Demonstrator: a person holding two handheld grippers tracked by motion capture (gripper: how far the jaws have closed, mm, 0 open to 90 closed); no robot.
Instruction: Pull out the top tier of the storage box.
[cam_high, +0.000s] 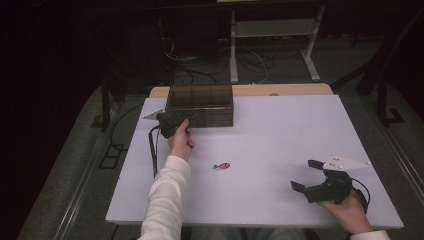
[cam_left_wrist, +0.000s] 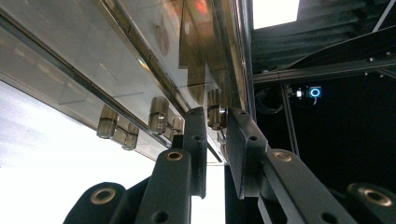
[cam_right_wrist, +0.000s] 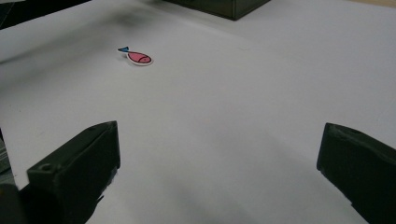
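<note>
A smoky see-through box (cam_high: 200, 102) with small drawer knobs stands at the back left of the white table (cam_high: 285, 125). My left gripper (cam_high: 172, 122) is at its front left corner. In the left gripper view the jaws are shut on one knob (cam_left_wrist: 215, 111), and two more knobs (cam_left_wrist: 159, 114) sit beside it on the box (cam_left_wrist: 140, 56). A small pink fish figure with a blue tail (cam_high: 222, 166) lies flat mid-table. My right gripper (cam_high: 305, 175) rests open near the front right, pointing toward the fish (cam_right_wrist: 137, 57), with bare table between its jaws (cam_right_wrist: 219, 149).
A wooden board edge (cam_high: 280, 90) shows behind the table. Beyond it are a white desk frame (cam_high: 272, 30) and cables on the floor (cam_high: 250, 62). A black cable (cam_high: 152, 150) trails from the left gripper down the table's left side.
</note>
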